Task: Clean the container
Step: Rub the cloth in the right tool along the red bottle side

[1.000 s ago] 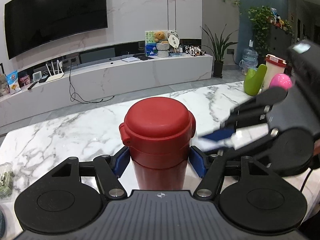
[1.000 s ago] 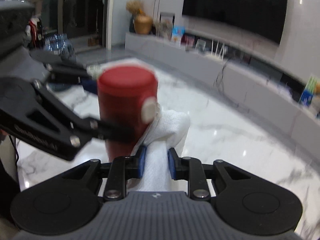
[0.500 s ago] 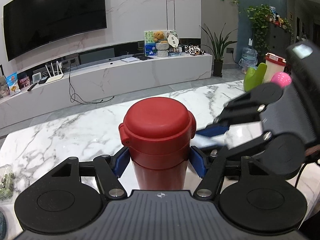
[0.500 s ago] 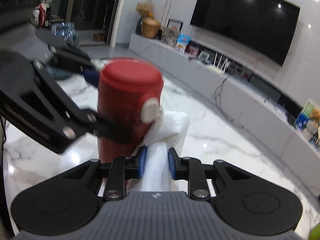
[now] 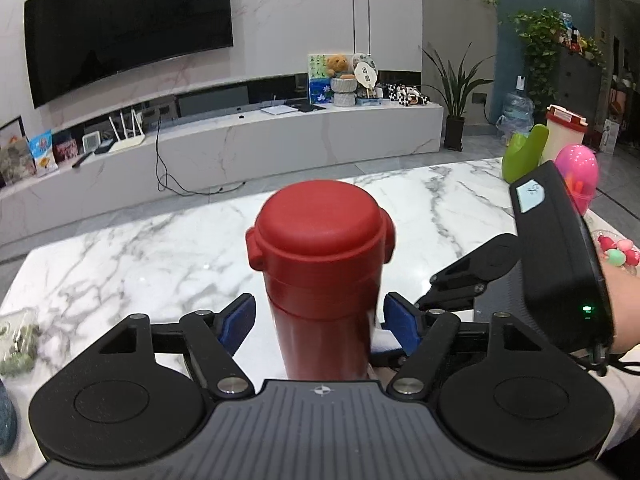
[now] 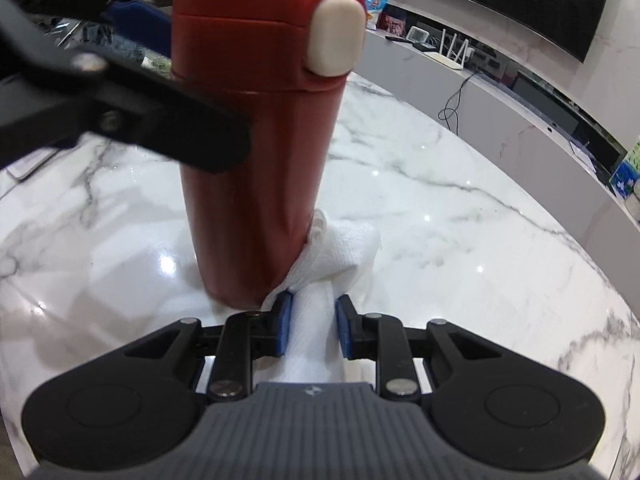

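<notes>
Both wrist cameras look down along their fingers, close on the shared red flask (image 5: 320, 272) from opposite sides.

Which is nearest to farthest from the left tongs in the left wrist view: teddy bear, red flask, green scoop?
1. Red flask, between the left tongs, pads clear of it.
2. Green scoop, right, at the table's far edge.
3. Teddy bear, on the TV console across the room.

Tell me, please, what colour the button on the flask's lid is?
Cream button on the red flask, clearest in the right wrist view.
</notes>
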Demonstrator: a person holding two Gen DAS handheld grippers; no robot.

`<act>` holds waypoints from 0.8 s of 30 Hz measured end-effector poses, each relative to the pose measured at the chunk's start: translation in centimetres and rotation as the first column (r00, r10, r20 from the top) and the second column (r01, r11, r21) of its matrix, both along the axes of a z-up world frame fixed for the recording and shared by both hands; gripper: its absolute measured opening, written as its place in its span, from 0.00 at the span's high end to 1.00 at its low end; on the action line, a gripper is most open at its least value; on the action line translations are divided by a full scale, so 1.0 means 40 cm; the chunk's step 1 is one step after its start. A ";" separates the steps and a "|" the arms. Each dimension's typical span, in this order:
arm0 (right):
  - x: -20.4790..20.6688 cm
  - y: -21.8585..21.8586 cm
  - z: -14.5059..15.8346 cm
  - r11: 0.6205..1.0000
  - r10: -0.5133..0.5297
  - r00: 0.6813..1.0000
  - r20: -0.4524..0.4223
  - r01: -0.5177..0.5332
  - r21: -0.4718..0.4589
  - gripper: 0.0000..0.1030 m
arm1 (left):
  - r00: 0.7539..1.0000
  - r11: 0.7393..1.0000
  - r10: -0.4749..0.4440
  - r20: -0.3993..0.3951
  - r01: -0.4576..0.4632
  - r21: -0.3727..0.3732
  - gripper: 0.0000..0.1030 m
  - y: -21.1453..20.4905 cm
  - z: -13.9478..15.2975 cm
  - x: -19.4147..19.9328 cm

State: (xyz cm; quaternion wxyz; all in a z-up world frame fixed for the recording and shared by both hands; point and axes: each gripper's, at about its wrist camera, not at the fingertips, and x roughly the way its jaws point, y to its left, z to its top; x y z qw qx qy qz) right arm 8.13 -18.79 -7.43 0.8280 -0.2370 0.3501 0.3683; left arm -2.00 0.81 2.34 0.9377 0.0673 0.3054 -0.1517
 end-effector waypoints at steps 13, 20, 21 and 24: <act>-0.018 0.008 0.013 1.000 0.001 0.998 -0.057 -0.001 0.005 0.74 | 0.999 0.999 0.040 0.023 -0.040 -0.016 0.35 -0.008 0.013 0.010; -0.067 -0.010 0.015 1.000 -0.003 0.998 -0.068 0.004 0.014 0.74 | 0.998 1.000 -0.012 0.064 0.011 0.016 0.40 -0.014 0.012 0.020; -0.063 -0.014 0.015 1.000 -0.004 0.998 -0.068 0.005 0.018 0.74 | 0.997 0.999 -0.036 0.062 0.035 0.015 0.40 -0.005 0.012 0.023; -0.048 -0.036 0.029 0.999 -0.013 0.998 -0.053 0.016 0.049 0.74 | 0.992 0.994 -0.110 0.057 0.109 0.013 0.40 0.022 0.011 0.031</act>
